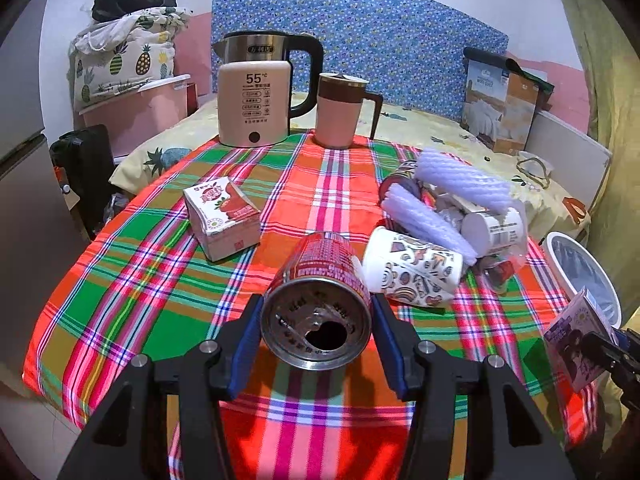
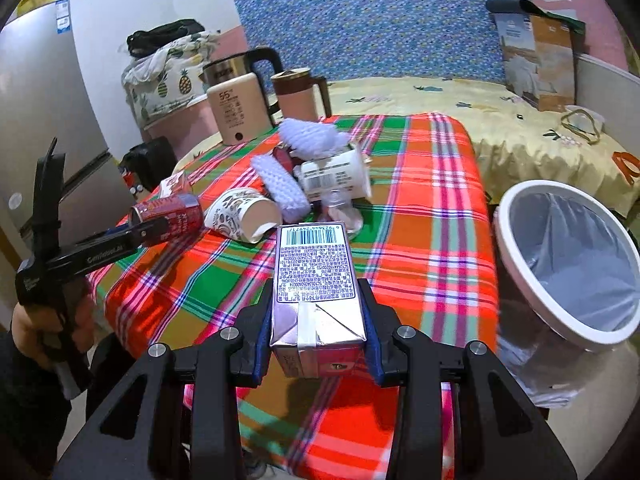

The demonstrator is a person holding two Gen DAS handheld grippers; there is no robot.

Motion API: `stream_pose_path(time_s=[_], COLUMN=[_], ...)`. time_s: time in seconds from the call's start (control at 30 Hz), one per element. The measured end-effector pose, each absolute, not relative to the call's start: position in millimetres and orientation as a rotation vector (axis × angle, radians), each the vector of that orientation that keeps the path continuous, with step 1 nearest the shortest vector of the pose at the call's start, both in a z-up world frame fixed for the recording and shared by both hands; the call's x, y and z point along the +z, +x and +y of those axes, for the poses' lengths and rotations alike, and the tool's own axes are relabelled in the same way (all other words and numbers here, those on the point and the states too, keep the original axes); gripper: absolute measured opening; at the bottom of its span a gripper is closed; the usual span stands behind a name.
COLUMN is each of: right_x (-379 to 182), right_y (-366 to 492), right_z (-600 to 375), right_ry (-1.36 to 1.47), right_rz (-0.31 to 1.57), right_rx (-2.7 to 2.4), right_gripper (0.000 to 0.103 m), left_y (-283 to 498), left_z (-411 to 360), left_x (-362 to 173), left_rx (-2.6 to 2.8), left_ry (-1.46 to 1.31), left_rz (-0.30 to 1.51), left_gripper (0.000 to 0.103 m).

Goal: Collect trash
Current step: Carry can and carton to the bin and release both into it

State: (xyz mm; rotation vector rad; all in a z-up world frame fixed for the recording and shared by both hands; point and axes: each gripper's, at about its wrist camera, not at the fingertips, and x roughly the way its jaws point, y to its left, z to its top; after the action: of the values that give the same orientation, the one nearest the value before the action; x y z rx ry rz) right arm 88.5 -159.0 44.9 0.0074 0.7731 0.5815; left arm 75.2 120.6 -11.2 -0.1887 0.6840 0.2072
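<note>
My left gripper is shut on a red drink can, held above the plaid tablecloth with its opened top facing the camera; the can also shows in the right wrist view. My right gripper is shut on a purple drink carton, also visible in the left wrist view, held over the table's near edge. A white-rimmed trash bin with a liner stands right of the table. A patterned paper cup, white foam sleeves, a white cup and a pink carton lie on the table.
An electric kettle and a pink mug stand at the table's far edge. A bed with a yellow sheet lies behind. A fridge stands at left.
</note>
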Motion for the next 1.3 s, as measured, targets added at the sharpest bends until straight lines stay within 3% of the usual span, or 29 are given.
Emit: stream_pose_path(time_s=[0.6,0.93,1.3], right_x=[50.6,54.4,39.2], right_y=[101.8,123.6,153.3], right_z=[-215.9,-269.0,-312.5], right_ry=[0.087,0.110,0.123], right_rz=[0.710,0.679,0.738], right_rx=[0.458,0.305,0.186], right_gripper=[0.039,0.040,0.040], left_y=[80.3,125.1,191.3], left_z=[70.4,-17.7,-121.5], left_x=[33.4,65.1,49.3], left_rx=[0.109,-0.117,-0.358], left_ry=[-0.175,-0.117,-0.074], left_rz=[0.601,0.554,0.630], left_gripper=[0.054,0.054,0.054])
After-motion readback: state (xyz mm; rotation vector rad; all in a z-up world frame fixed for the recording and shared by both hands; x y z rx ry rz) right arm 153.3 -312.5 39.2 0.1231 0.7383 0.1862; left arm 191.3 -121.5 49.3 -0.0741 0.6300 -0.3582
